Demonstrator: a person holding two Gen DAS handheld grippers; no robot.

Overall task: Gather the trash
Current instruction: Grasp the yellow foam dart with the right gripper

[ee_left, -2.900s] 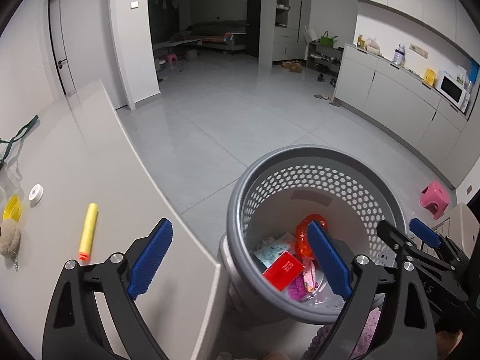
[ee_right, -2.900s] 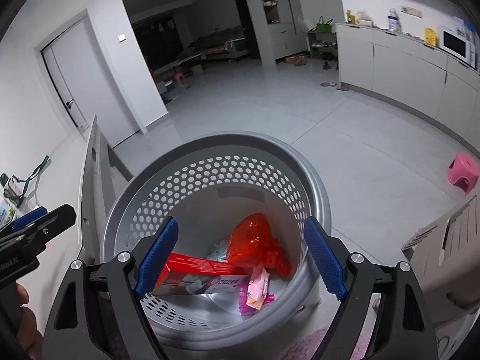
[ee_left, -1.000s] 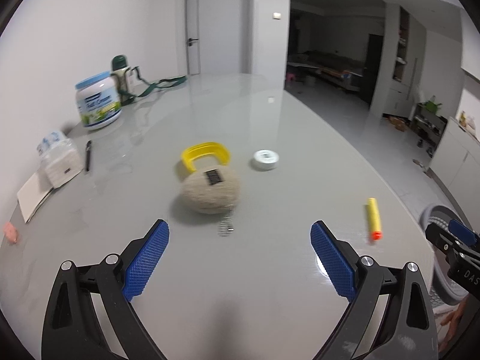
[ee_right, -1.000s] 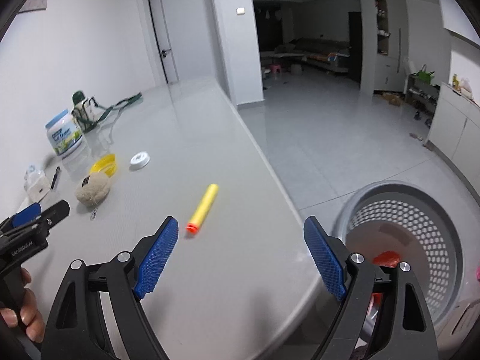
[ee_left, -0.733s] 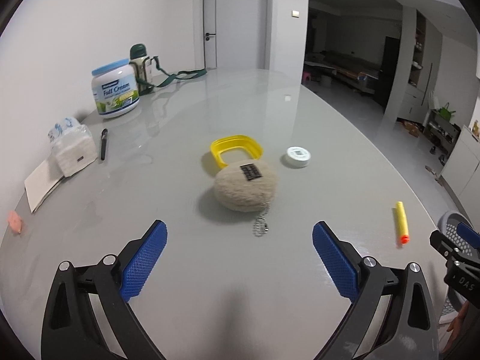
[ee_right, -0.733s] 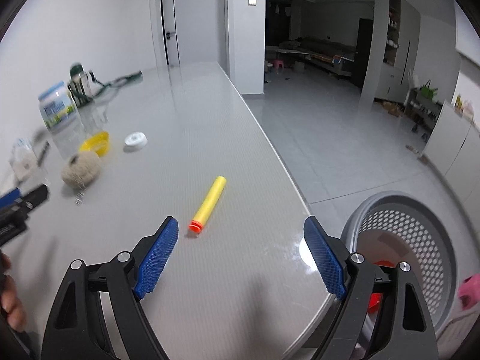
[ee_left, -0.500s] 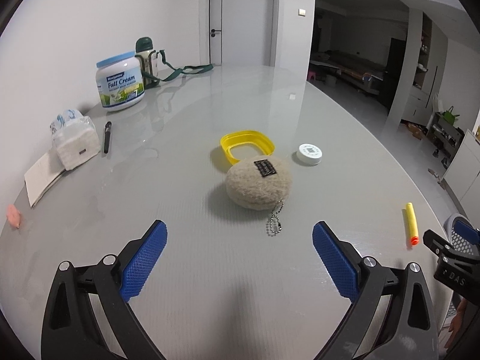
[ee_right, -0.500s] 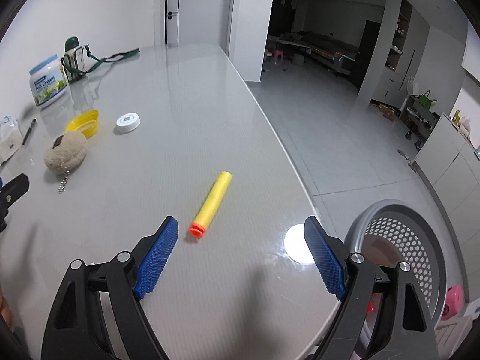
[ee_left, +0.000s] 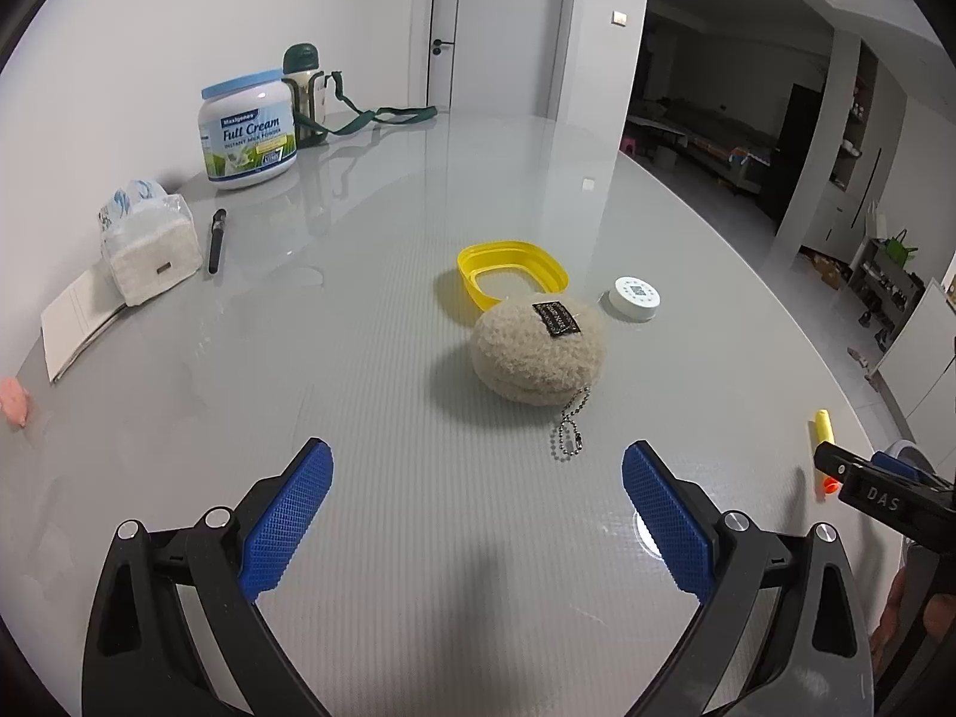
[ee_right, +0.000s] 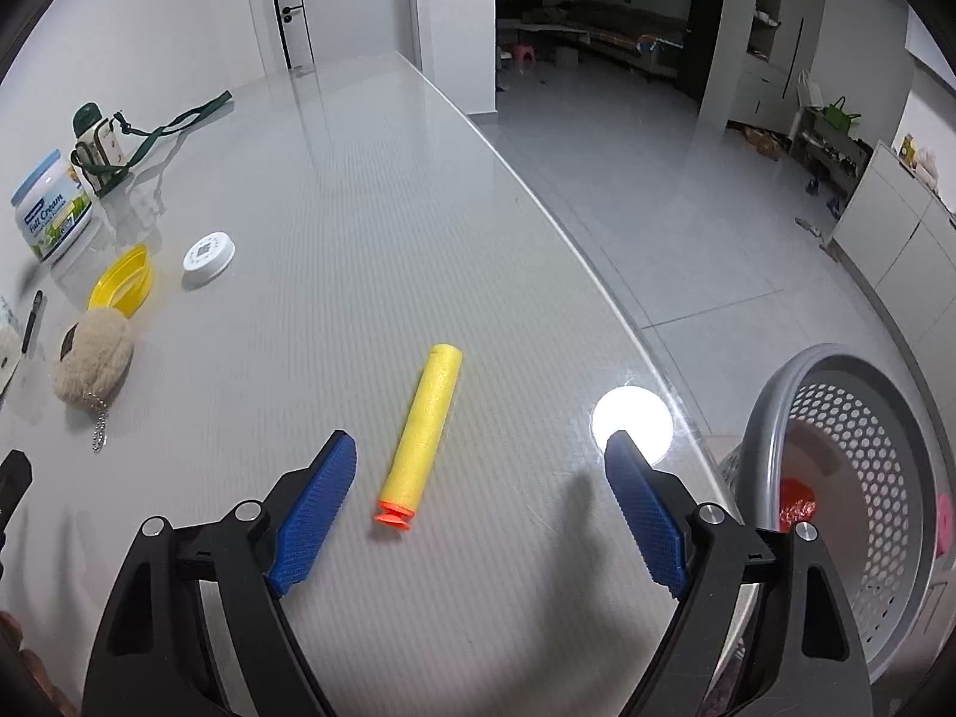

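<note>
My left gripper [ee_left: 475, 511] is open and empty above the grey table [ee_left: 370, 251], a little short of a beige plush keychain [ee_left: 538, 352]. A yellow lid [ee_left: 511, 269] and a small white cap [ee_left: 636, 297] lie just behind the plush. My right gripper [ee_right: 481, 511] is open and empty, with a yellow foam dart [ee_right: 423, 430] lying between and just ahead of its fingers. The dart also shows at the right edge of the left wrist view [ee_left: 824, 442]. The grey perforated trash basket [ee_right: 860, 478] stands on the floor past the table's right edge, with trash inside.
A Full Cream milk powder tub [ee_left: 248, 137], a green-strapped bottle [ee_left: 305, 92], a tissue pack [ee_left: 149, 242], a pen [ee_left: 216, 233], a paper booklet [ee_left: 77, 322] and a pink scrap [ee_left: 15, 400] sit at the table's left. The rounded table edge [ee_right: 597, 275] runs along the right.
Both grippers have swung from over the basket to the table. The left has drawn closer to the plush keychain, the right closer to the foam dart. Both stay open.
</note>
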